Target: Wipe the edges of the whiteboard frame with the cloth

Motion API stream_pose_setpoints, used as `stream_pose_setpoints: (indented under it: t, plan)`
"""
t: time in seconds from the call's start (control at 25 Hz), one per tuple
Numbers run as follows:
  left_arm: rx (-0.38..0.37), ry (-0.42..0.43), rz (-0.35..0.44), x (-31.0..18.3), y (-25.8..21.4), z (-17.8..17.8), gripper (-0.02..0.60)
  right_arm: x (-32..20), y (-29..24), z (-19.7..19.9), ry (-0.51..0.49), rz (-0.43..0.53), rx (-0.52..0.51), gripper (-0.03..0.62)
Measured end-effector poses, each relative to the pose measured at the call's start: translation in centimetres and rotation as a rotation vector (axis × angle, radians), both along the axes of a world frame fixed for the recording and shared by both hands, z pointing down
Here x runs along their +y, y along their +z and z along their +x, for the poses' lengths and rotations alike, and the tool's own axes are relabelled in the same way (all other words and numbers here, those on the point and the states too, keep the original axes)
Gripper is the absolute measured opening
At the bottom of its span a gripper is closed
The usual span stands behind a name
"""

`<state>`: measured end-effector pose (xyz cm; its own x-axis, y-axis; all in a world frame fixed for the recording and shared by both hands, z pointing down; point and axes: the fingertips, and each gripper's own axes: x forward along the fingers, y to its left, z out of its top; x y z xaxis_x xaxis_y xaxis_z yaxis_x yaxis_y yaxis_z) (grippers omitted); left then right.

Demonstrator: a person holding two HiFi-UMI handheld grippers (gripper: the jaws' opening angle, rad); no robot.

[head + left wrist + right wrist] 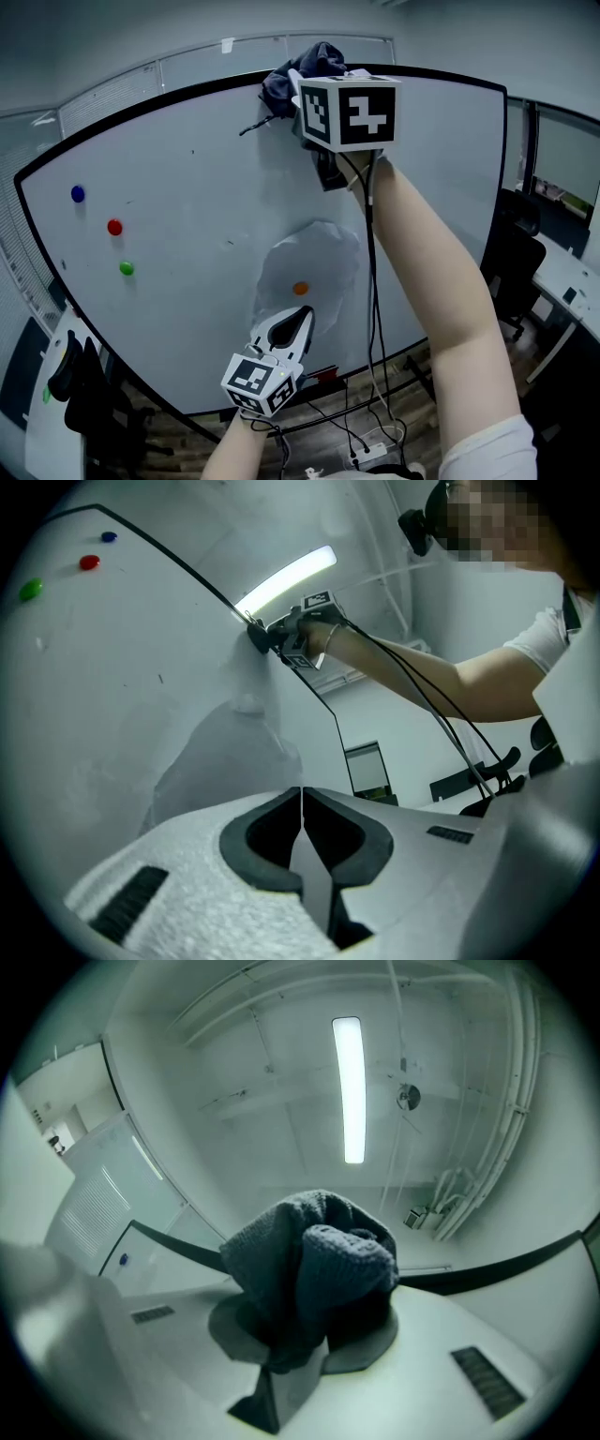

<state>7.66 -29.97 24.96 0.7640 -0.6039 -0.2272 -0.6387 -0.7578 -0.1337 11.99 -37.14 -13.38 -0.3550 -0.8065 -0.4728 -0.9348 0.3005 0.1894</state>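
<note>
Head view: right gripper is up at the top edge of the whiteboard, clamped on the dark cloth. The cloth is bunched right against the black frame, roughly mid-way along that top edge. Right gripper view agrees: jaws closed on a wad of cloth, with the frame line running out behind it on both sides. Left gripper hangs low, near the bottom edge. Its jaws are together with nothing between them (left gripper view shows them meeting in a thin seam), so it has no part in the wipe right now. Progress, my read: a pass along the top edge is under way, somewhere mid-run. The frame looks evenly black in every view, so I can't tell which stretches are already clean. Left, right and bottom edges have no cloth on them, and I'd count them as left to do. On the board face are a blue magnet, a red magnet and a green magnet near the left edge. An orange magnet sits lower middle inside a greyish patch, outside the task.
</note>
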Motion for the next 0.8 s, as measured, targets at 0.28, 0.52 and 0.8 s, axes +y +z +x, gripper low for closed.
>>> stream_pose_setpoints:
  t: [0.28,0.52,0.8]
  plan:
    - [0.004,0.024,0.001,-0.9,0.4,5.2,0.024,-0.6,-0.2,7.0,0.051,0.013,-0.012,0.072]
    - [0.009,0.039,0.057,-1.4,-0.5,12.7,0.024,-1.6,-0.6,13.8,0.027,0.014,-0.042,0.072]
    - [0.03,0.025,0.028,-3.9,0.5,21.0,0.023,-3.1,-1.1,22.1,0.042,0.037,0.011,0.072]
